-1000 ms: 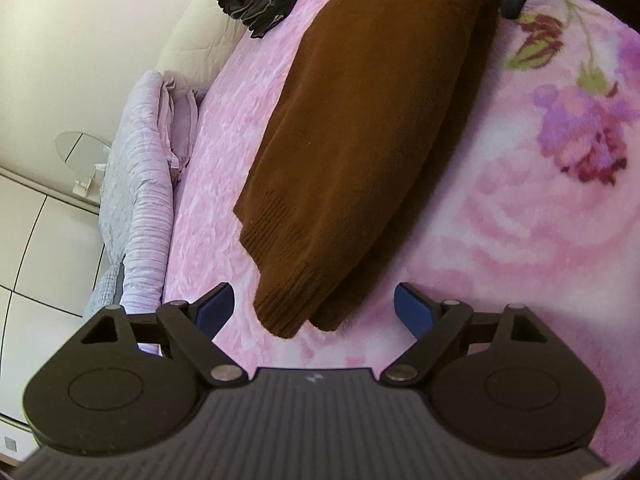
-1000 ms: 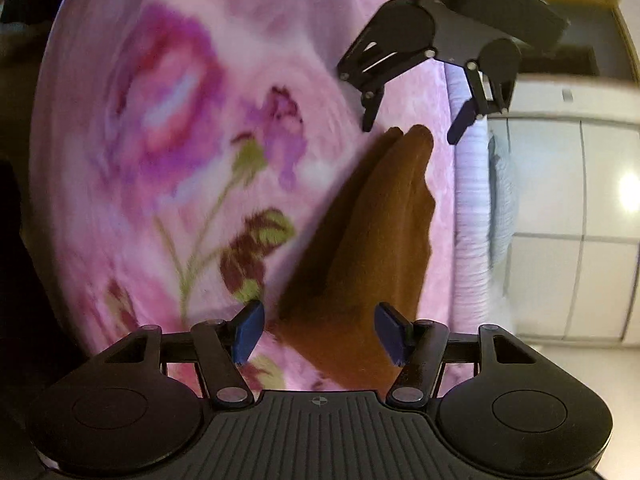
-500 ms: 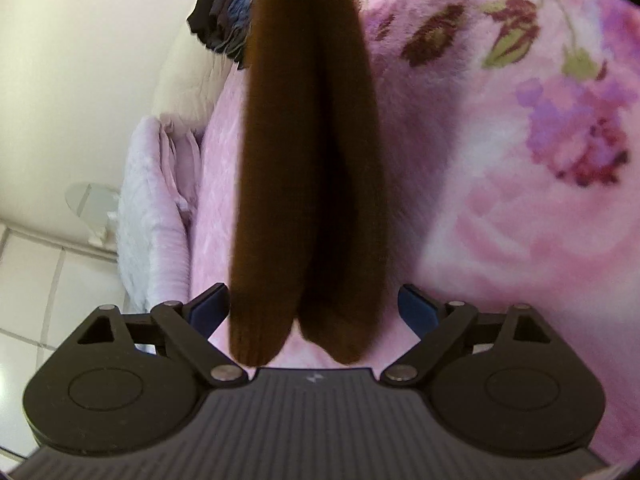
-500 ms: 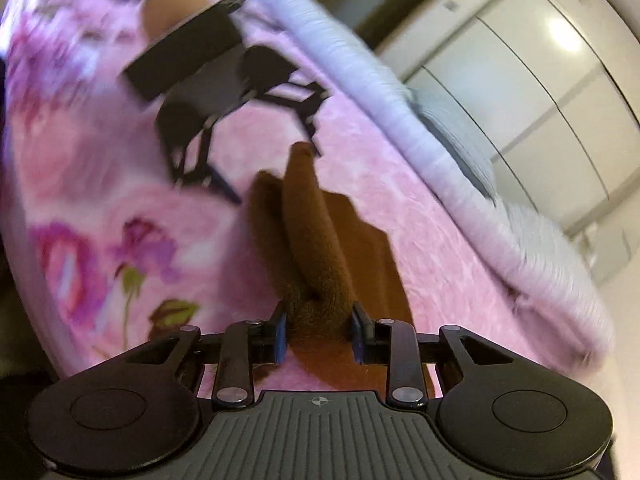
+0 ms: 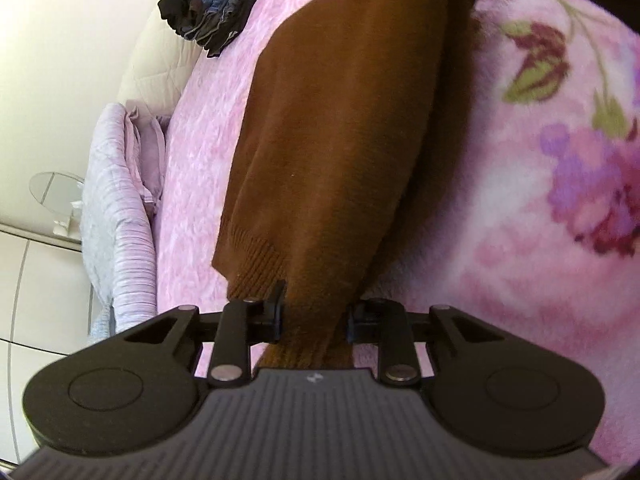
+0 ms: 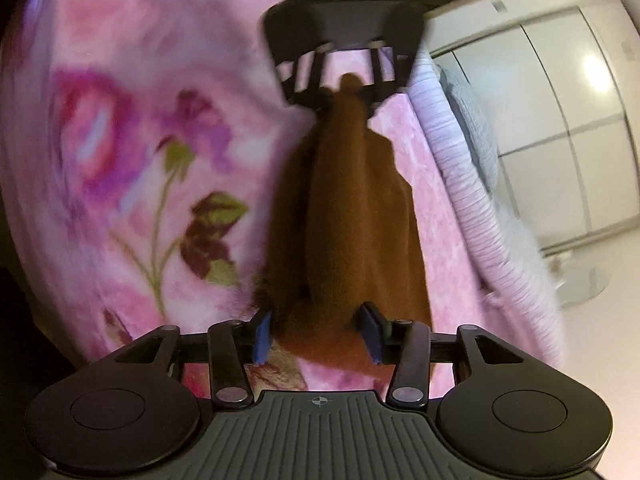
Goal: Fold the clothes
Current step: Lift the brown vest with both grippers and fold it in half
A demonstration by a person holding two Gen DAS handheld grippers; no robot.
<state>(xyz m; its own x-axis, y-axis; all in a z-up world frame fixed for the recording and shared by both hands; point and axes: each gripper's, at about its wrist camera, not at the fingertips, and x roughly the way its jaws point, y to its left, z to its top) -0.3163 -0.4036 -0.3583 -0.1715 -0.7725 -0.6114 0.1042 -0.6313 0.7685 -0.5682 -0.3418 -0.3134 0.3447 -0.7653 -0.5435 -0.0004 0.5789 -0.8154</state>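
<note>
Sweater held at both ends over the bed

Left gripper (image 5: 314,316) pinches the ribbed hem of the brown sweater (image 5: 340,140); right gripper (image 6: 318,334) clamps the opposite end — both pressed onto cloth. Sweater hangs stretched between them above the pink blanket (image 5: 540,240) — likely kept taut so the next fold lands flat.

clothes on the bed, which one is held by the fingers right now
The brown sweater: both the left gripper and right gripper are shut on its ends. The dark folded pile lies untouched near the bed's far edge.
</note>
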